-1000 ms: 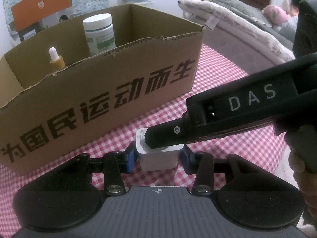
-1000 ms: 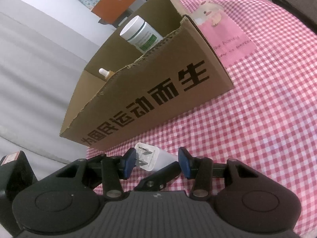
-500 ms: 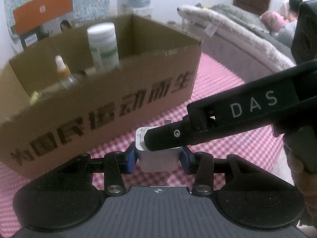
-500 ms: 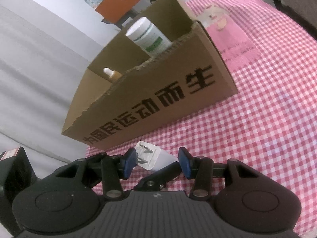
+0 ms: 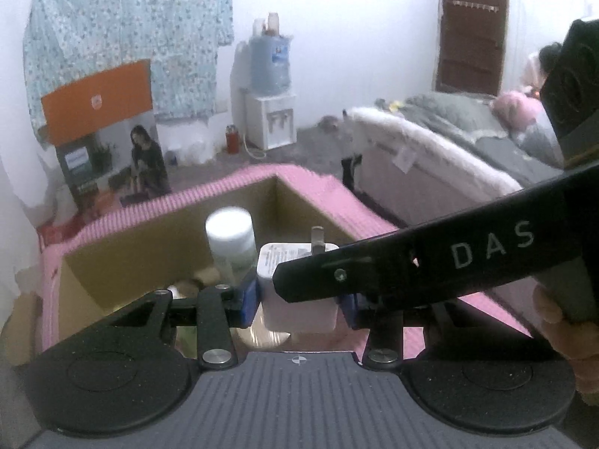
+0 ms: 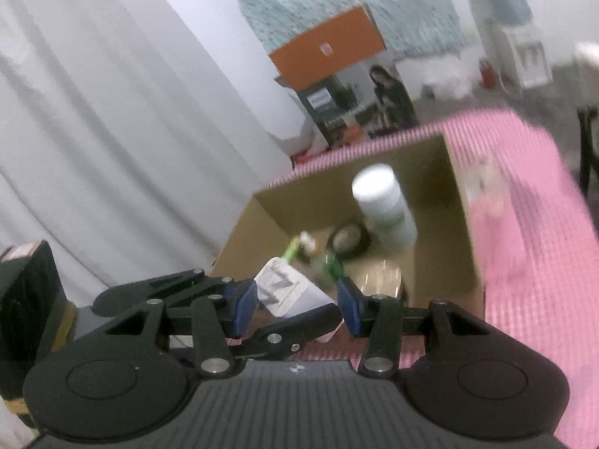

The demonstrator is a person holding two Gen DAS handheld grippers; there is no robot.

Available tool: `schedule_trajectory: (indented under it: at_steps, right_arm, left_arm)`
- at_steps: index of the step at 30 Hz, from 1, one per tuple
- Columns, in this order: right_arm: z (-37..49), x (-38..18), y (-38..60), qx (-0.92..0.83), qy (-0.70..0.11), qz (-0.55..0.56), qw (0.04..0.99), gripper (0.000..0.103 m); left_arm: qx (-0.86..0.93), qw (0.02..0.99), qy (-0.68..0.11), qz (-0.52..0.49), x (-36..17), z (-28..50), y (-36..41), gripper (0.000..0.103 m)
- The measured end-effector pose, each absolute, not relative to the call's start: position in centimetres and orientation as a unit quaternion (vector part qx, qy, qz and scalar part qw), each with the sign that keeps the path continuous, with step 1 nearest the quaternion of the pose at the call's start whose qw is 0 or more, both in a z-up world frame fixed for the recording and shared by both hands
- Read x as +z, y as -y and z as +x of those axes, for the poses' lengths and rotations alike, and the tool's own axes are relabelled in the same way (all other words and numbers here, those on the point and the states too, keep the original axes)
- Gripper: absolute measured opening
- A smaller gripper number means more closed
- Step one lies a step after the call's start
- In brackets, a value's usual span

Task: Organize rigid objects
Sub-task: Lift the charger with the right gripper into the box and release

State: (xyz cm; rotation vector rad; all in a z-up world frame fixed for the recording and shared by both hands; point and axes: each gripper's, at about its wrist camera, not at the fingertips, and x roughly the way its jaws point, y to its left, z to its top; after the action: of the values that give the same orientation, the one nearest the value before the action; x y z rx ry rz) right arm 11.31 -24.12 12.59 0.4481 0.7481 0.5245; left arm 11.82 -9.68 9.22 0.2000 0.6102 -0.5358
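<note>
A white plug charger [image 5: 295, 312] hangs above the near edge of the open cardboard box [image 5: 168, 232], prongs pointing away. My left gripper [image 5: 297, 299] is shut on its sides with the blue pads. A finger [image 5: 374, 273] of the right gripper lies across its top face. In the right wrist view the charger [image 6: 284, 292] sits between the pads of my right gripper [image 6: 295, 307], which is shut on it too, with the left gripper's finger [image 6: 292, 333] passing under it. Inside the box [image 6: 307, 205] stand a white bottle [image 6: 385, 205], a dropper bottle [image 6: 307, 241] and a round tin [image 6: 348, 239].
The box rests on a pink checked tablecloth [image 6: 524, 224]. Beyond the table are an orange-topped carton [image 5: 101, 101], a water dispenser [image 5: 269, 112] and a bed [image 5: 449, 149]. A white curtain [image 6: 112, 112] hangs on the left. A hand [image 5: 561, 321] holds the right gripper's handle.
Both grippers have risen together with the charger, from low in front of the box's printed wall to above its rim. The box's inside is now in view.
</note>
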Motion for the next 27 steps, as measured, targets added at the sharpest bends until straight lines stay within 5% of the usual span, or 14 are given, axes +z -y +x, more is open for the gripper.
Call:
schedule_trajectory:
  at_steps: [27]
  right_arm:
    - [26.5, 8.3, 24.7, 0.223, -0.498, 0.076, 0.834, 0.049]
  left_arm:
    - [-0.242, 0.862, -0.444, 0.027, 2.1, 23.6, 13.5, 0.042]
